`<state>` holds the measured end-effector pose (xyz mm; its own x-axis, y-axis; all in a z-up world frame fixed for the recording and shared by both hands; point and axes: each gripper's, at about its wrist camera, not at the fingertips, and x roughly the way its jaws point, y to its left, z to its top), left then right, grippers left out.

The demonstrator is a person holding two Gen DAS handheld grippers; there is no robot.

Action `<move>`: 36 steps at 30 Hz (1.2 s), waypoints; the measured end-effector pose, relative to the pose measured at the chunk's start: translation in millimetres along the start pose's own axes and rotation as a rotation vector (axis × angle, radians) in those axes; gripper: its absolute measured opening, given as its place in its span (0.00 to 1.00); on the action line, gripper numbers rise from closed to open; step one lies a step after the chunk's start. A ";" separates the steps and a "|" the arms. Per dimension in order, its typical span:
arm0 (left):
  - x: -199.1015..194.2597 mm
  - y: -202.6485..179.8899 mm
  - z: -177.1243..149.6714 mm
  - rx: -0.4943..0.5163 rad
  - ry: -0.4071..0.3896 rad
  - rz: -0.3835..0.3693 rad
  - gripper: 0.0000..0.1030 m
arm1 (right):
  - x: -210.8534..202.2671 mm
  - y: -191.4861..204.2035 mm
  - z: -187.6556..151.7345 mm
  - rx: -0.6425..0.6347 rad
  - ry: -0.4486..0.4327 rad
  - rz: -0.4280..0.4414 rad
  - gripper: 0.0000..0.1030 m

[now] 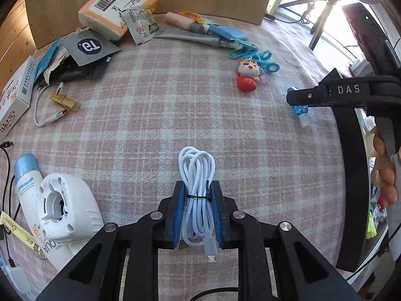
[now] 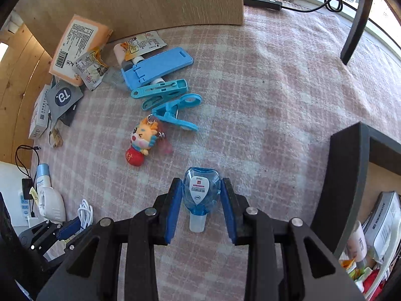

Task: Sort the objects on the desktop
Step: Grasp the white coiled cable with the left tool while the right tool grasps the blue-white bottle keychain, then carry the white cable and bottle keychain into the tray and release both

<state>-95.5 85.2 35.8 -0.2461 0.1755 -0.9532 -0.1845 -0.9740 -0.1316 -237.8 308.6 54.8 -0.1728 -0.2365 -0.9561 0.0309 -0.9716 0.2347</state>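
Note:
In the left wrist view my left gripper point(image 1: 198, 186) is shut on a tied bundle of white USB cable point(image 1: 196, 165), its blue pads pressing both sides; the loops stick out ahead over the pink plaid cloth. The same cable point(image 2: 85, 213) and left gripper point(image 2: 71, 225) show at the lower left of the right wrist view. My right gripper point(image 2: 201, 184) holds a small blue bottle point(image 2: 200, 190) with a clear cap, and the pads touch its sides. From the left wrist view, that right gripper point(image 1: 298, 99) sits over the bottle point(image 1: 302, 113) at the right.
A cartoon keychain point(image 2: 141, 143), blue clips point(image 2: 163, 92), a blue phone stand point(image 2: 155, 66), a tissue pack point(image 1: 120, 5) and sachets lie by a cardboard wall point(image 2: 150, 2). A white device point(image 1: 65, 203), sunscreen tube point(image 1: 27, 178) and wooden peg point(image 1: 65, 102) lie left. A dark bin point(image 2: 348, 175) stands right.

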 end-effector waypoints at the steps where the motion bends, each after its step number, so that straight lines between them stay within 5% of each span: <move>1: 2.2 -17.0 1.3 -0.005 -0.002 -0.005 0.18 | -2.7 -2.5 -7.2 0.016 -0.005 0.013 0.30; 15: -14.3 -94.4 47.0 0.121 -0.059 -0.048 0.15 | -85.6 -50.1 -82.8 0.138 -0.200 0.097 0.30; 19: -13.9 -125.5 59.4 0.197 -0.064 -0.083 0.15 | -119.3 -83.1 -105.6 0.194 -0.258 0.080 0.30; 20: -31.4 -101.6 72.1 0.223 -0.066 -0.095 0.15 | -126.4 -91.5 -111.7 0.214 -0.273 0.074 0.30; 33: -32.9 -257.9 64.8 0.491 -0.057 -0.227 0.14 | -189.1 -209.9 -208.4 0.485 -0.363 -0.096 0.30; 36: -29.7 -277.1 61.9 0.519 -0.038 -0.240 0.00 | -195.3 -223.9 -221.5 0.521 -0.369 -0.114 0.30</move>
<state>-96.0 358.8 117.5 -0.1718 0.3972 -0.9015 -0.6802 -0.7098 -0.1831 7.1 569.8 150.2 -0.4766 -0.0223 -0.8788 -0.4734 -0.8358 0.2779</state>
